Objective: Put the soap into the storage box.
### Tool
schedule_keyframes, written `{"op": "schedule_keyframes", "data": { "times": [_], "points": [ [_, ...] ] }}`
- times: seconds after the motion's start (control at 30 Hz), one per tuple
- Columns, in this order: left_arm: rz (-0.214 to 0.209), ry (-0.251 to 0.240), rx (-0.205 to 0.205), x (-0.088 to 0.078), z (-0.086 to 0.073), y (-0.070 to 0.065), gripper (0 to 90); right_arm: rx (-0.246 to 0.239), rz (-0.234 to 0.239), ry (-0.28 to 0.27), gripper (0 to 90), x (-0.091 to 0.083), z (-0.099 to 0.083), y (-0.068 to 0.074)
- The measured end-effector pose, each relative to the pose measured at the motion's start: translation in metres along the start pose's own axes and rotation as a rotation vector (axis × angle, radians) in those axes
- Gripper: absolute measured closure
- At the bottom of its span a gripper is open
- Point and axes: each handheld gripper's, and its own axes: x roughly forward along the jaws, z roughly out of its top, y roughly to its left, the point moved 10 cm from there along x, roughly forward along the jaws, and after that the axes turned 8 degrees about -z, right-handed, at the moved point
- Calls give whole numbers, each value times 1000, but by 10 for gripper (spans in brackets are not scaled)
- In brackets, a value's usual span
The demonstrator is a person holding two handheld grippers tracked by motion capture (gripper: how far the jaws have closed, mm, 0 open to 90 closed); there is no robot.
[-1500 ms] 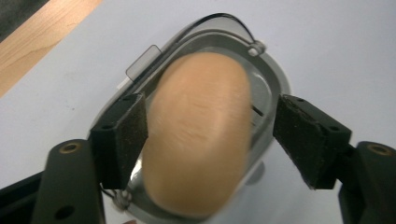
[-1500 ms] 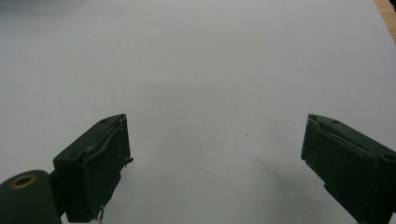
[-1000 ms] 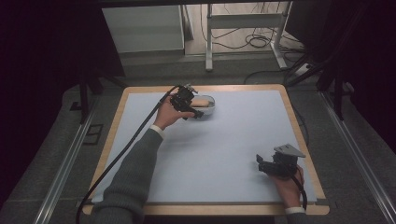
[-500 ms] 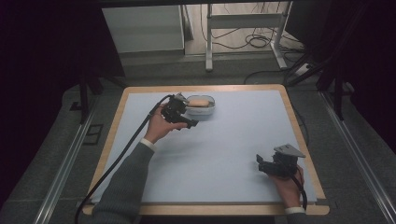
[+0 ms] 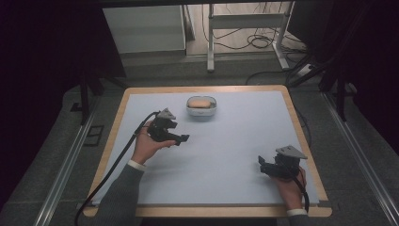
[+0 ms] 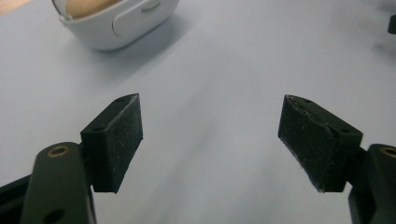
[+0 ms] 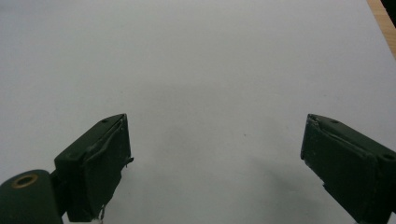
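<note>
Your left tool [image 5: 181, 139] at centre-left of high view, jaws spread, nothing between. Your right tool [image 5: 261, 165] at lower right, jaws spread, empty. White container [image 5: 201, 107] with tan contents sits upper centre on bench [image 5: 235, 141].

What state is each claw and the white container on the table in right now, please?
Left claw: open, nothing between its jaws, held above the mat short of the container.
Right claw: open, empty, low over the mat near the table's near right corner.
White container: upright near the table's far edge, lid shut, something tan visible through the lid.
</note>
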Motion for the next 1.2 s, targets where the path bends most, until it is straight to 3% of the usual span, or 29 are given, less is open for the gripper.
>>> {"op": "schedule_keyframes", "data": {
  "times": [0.1,0.27,0.57,1.2],
  "points": [
    [-11,-16,-14,-6,-13,-6,220,-1,-1,0,85,0,0,0],
    [5,-27,-29,-15,-39,-13,219,-6,-4,-2,85,0,0,0],
    [49,-26,-97,-22,-81,-12,219,-8,-2,-5,85,0,0,0],
    [43,-47,-110,-24,-84,-9,196,9,9,-4,85,0,0,0]
  ]
}}
